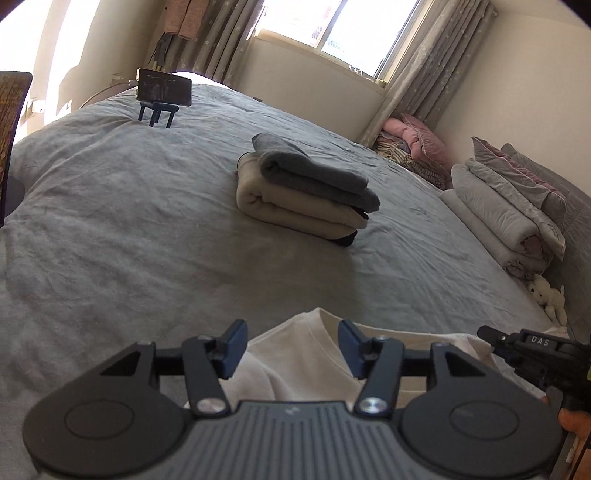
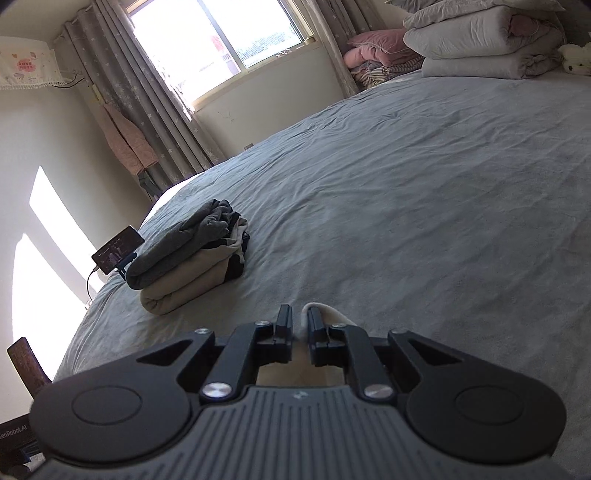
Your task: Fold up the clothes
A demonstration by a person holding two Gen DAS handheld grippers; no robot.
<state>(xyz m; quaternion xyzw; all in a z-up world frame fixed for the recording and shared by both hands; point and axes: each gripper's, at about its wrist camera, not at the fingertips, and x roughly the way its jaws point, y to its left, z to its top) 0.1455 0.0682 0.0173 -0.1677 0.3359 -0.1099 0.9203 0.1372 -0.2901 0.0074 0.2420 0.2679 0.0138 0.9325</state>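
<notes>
A white T-shirt [image 1: 306,362] lies on the grey bed [image 1: 129,229] at its near edge, neckline toward the middle. My left gripper [image 1: 291,334] is open, its fingers on either side of the collar, just above the cloth. My right gripper [image 2: 300,319] is shut on an edge of the white T-shirt [image 2: 328,314]; it also shows in the left wrist view [image 1: 532,350] at the shirt's right side. A stack of folded clothes [image 1: 306,188], grey on beige, sits mid-bed and also shows in the right wrist view [image 2: 188,258].
A phone on a stand [image 1: 164,92] stands at the far side of the bed. Folded duvets and pillows [image 1: 509,206] are piled at the right, with a white plush toy [image 1: 550,295]. A window with curtains [image 1: 325,26] is beyond.
</notes>
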